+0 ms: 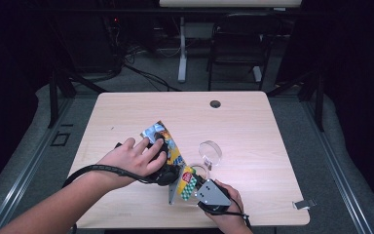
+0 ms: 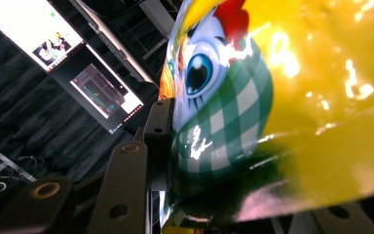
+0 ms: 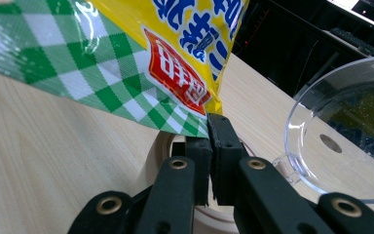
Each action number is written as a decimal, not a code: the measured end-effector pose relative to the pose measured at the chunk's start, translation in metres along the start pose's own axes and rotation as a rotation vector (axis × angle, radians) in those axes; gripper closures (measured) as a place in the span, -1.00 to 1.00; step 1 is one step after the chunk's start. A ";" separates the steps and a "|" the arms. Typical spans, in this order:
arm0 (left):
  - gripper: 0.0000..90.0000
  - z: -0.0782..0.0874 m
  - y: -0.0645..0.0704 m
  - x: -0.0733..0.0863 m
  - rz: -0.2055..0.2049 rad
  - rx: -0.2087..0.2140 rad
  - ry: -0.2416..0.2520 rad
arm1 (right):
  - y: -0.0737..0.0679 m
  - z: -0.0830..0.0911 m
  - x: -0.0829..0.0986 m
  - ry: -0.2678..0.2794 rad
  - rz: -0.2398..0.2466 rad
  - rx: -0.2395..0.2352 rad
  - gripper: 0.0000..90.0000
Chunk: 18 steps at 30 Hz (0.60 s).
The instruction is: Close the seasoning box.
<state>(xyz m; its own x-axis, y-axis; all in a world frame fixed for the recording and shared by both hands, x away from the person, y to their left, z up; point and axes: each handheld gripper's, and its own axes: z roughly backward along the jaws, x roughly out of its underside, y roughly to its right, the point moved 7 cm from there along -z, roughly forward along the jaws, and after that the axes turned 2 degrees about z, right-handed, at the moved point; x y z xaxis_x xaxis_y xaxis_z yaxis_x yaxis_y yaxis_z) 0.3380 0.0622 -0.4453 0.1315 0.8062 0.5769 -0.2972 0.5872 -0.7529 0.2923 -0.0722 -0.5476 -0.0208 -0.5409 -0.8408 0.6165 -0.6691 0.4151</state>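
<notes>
Near the worktop's front edge, a yellow snack bag with green check print is held off the surface between both tongs. The left tongs are clamped on its side, against a cartoon chicken print. The right tongs are pinched on a bottom corner. A clear plastic lid stands just beside them.

Bright tabletop, dark surroundings — glare on bag.
</notes>
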 end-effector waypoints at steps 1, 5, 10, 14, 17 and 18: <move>0.43 0.000 0.000 0.000 0.003 0.000 0.001 | 0.000 0.000 0.000 0.000 0.000 0.000 0.95; 0.44 0.000 0.000 0.000 0.003 -0.003 0.004 | 0.000 0.000 0.000 0.003 -0.002 0.001 0.95; 0.44 0.000 0.000 0.000 -0.001 0.001 0.003 | 0.000 0.000 0.000 0.002 -0.003 -0.004 0.95; 0.44 0.000 0.000 0.000 -0.004 -0.003 0.005 | -0.001 0.000 0.000 -0.001 -0.002 -0.007 0.95; 0.45 0.000 0.000 0.000 -0.004 0.007 0.003 | -0.001 0.000 0.000 0.000 -0.003 -0.007 0.95; 0.45 0.001 0.000 0.000 -0.005 0.006 0.003 | -0.002 0.000 0.000 -0.001 -0.002 -0.007 0.95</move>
<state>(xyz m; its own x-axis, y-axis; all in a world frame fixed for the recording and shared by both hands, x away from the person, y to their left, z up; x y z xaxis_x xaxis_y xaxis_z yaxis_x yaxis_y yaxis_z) 0.3376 0.0625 -0.4448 0.1359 0.8033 0.5798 -0.3025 0.5910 -0.7478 0.2913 -0.0709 -0.5480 -0.0229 -0.5396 -0.8416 0.6217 -0.6669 0.4107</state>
